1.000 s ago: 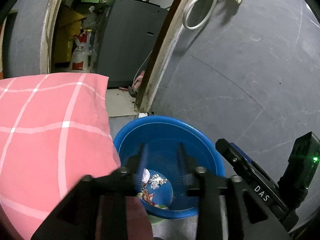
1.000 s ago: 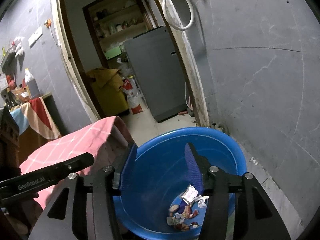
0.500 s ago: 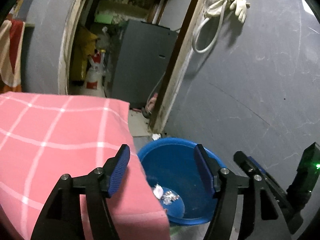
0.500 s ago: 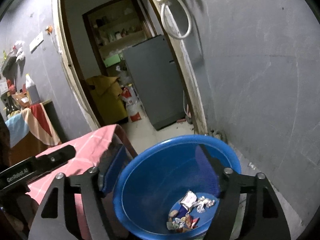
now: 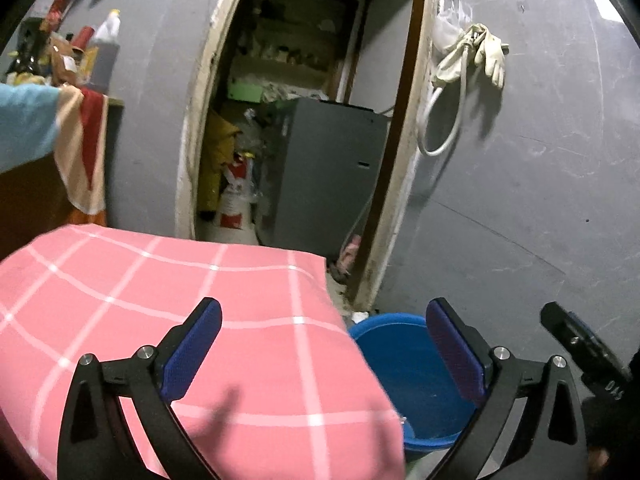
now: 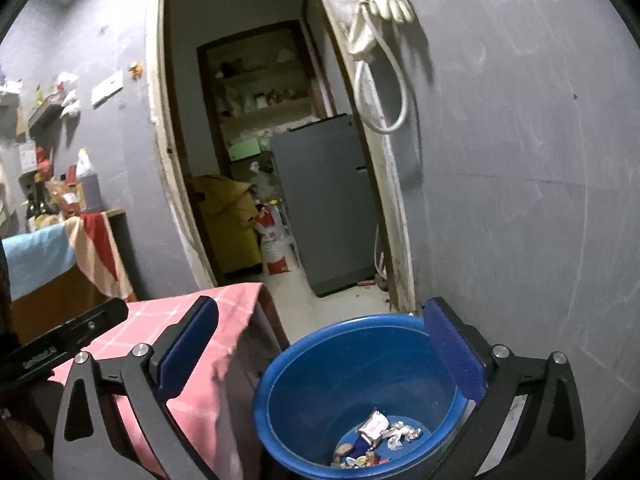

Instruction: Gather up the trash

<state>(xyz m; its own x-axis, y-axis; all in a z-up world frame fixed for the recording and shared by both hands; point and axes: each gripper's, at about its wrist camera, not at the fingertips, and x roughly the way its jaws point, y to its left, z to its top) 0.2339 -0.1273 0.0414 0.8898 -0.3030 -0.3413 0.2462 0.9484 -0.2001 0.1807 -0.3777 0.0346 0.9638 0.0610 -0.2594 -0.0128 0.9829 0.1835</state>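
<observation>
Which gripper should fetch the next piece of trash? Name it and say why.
Left, probably. The left gripper is open over the pink cloth, while the right gripper, also open and empty, faces the blue bucket. No loose trash shows.

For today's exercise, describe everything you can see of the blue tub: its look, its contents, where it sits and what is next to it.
The blue tub is a round, smooth, plastic-looking basin with a rolled rim, standing upright and open on the floor by the grey wall, beside the pink checked cloth. A small heap of crumpled wrappers lies on its bottom. Nothing grips it.
</observation>
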